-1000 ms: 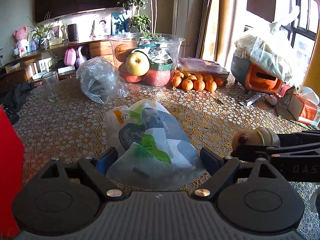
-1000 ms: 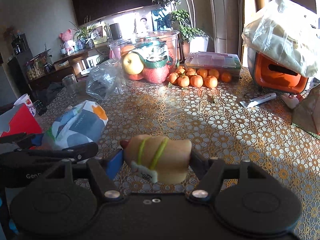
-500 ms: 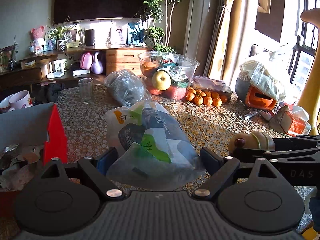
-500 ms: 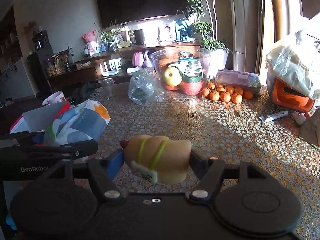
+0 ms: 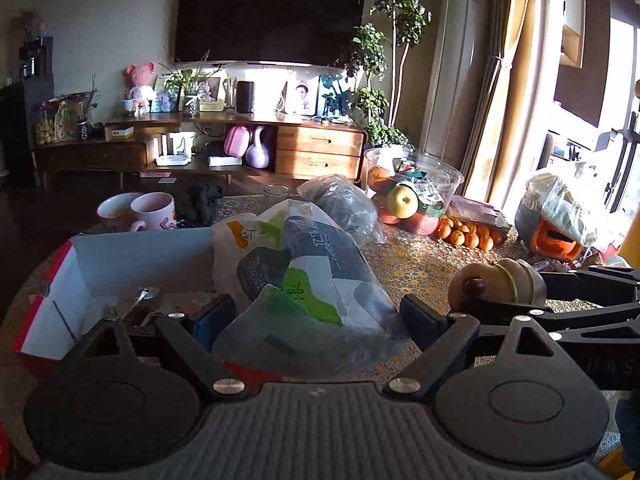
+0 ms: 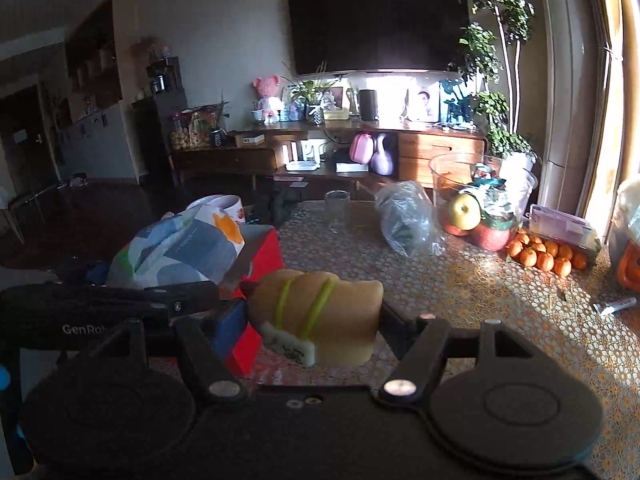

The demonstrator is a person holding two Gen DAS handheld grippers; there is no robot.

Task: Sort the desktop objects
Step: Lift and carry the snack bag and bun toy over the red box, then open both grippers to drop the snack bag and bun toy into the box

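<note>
Sunlight is falling across a lace-patterned table (image 6: 500, 300) in a living room. Left gripper (image 5: 308, 316) is pinching a crinkly printed pack (image 5: 304, 280) between its two fingers, holding it over the near edge of an open red box (image 5: 44, 312) with white inner walls. Right gripper (image 6: 312, 320) is clamping a soft tan toy (image 6: 316, 312), bun-shaped with two green stripes, sideways between its fingers, beside the box. Behind are sitting two mugs (image 5: 152, 210), one glass (image 6: 337, 206), one clear bowl (image 6: 444, 172) of fruit.
</note>
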